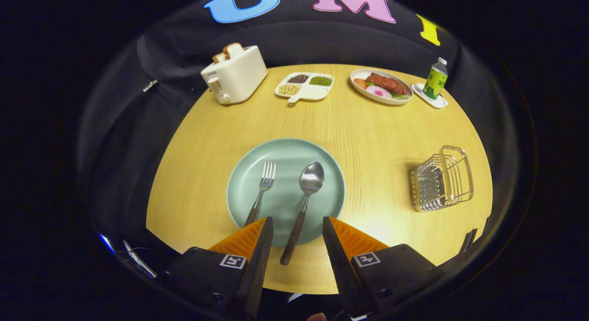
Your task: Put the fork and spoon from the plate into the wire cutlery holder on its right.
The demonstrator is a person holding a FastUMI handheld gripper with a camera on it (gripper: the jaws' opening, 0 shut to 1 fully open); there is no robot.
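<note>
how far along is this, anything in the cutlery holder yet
Nothing looks done: the square wire cutlery holder right of the round pale green plate seems to hold nothing. The metal fork with a dark handle and the metal spoon with a dark handle both lie on the plate. In hand: the gripper is open, with the spoon's handle between its fingers, ungripped. Left: both pieces still need moving.

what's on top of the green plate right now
A fork and a spoon lie side by side on the plate. The open tongs cover the fork's handle end; the spoon's handle runs between them.
</note>
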